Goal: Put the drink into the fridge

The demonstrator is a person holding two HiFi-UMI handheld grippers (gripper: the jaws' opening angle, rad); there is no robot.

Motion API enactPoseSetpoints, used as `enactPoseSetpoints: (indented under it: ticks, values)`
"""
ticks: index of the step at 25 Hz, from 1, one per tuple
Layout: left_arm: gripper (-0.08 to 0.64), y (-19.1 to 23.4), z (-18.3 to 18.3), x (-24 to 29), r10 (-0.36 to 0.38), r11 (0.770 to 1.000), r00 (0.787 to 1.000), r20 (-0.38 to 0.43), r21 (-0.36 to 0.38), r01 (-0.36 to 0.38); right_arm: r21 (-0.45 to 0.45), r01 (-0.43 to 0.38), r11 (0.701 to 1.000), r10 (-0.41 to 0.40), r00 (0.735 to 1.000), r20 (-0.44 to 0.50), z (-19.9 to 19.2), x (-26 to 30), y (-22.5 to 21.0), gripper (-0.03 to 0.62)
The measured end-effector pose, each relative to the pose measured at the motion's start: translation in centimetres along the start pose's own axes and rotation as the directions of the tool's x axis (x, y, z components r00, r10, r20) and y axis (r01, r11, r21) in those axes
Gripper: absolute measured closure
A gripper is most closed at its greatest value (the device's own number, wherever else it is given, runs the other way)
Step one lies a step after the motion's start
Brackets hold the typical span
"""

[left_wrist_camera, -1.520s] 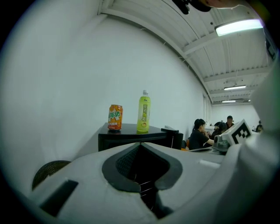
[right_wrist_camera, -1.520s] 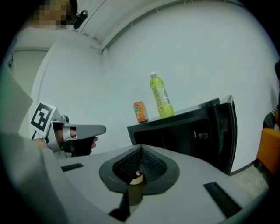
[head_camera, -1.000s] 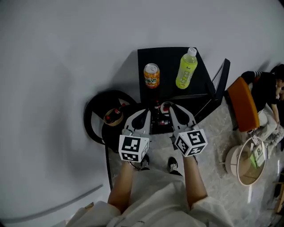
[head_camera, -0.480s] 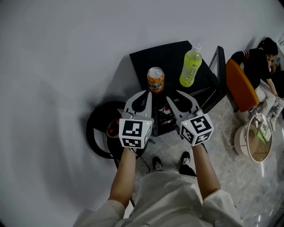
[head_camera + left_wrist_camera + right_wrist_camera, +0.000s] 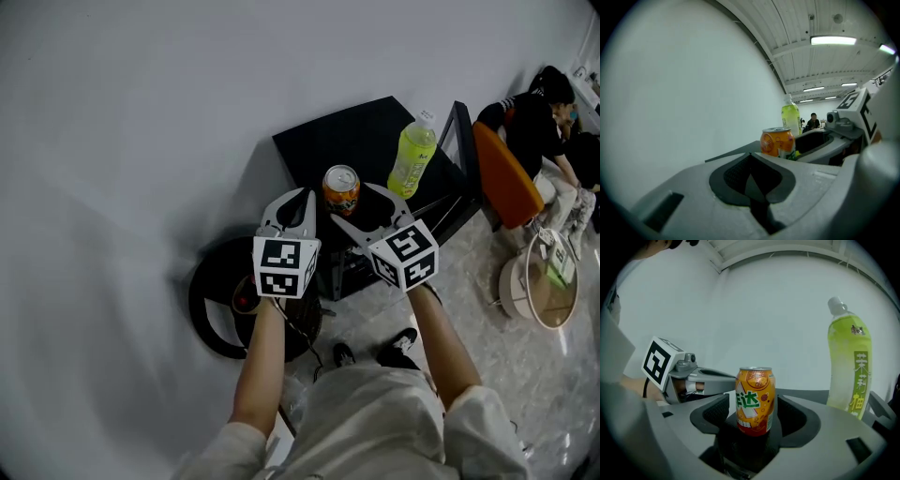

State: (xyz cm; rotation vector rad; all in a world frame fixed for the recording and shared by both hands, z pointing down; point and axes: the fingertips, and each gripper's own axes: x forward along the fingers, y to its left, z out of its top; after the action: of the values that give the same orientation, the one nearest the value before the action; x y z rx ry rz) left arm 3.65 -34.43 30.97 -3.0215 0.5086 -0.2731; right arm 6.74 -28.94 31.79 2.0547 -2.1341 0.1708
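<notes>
An orange soda can (image 5: 341, 189) (image 5: 755, 400) stands upright on top of the small black fridge (image 5: 375, 136), near its front edge. A green drink bottle (image 5: 413, 157) (image 5: 847, 366) stands to the can's right. My right gripper (image 5: 354, 202) (image 5: 754, 430) is open; its jaws have just been opening and now stand on either side of the can without pressing it. My left gripper (image 5: 302, 197) (image 5: 751, 158) is shut and empty, just left of the can (image 5: 777, 142).
A white wall rises behind the fridge. A black round object (image 5: 225, 309) lies on the floor at the left. A dark panel (image 5: 461, 131) stands at the fridge's right side. Beyond it are an orange chair (image 5: 502, 173), a seated person (image 5: 539, 117) and a round white table (image 5: 539, 291).
Both grippers have moved forward to the fridge top. The right jaws went from shut to wide open, and the can now stands between them. The left gripper stayed shut.
</notes>
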Motion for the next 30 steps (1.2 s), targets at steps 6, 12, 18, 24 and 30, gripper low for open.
enactPoseSetpoints:
  ticks: [6,12,18,24,30]
  values:
    - [0.551,0.9,1.5,2.3,-0.050,0.995,0.999,0.005,0.085,0.049,-0.032,-0.035,0.999,0.032,0.996,-0.080,0.2,2.8,-0.2,0.296]
    - [0.551,1.1,1.2,2.5,-0.079,0.994,0.997,0.000,0.077,0.079,-0.071,-0.041,0.997,0.032,0.993,-0.117,0.4,4.6,0.1,0.291]
    - [0.551,0.2,0.3,2.7,-0.112,0.992,0.994,-0.020,0.052,0.113,-0.063,-0.050,0.997,0.041,0.990,-0.137,-0.7,5.4,0.1,0.291]
    - [0.552,-0.9,0.5,1.5,-0.106,0.993,0.994,-0.027,0.049,0.107,-0.072,-0.054,0.996,0.047,0.994,-0.101,-0.6,4.2,0.7,0.291]
    - [0.552,-3.3,1.2,0.0,-0.087,0.995,0.996,-0.005,0.044,0.087,-0.049,-0.078,0.996,0.075,0.996,-0.049,-0.5,1.7,1.3,0.288]
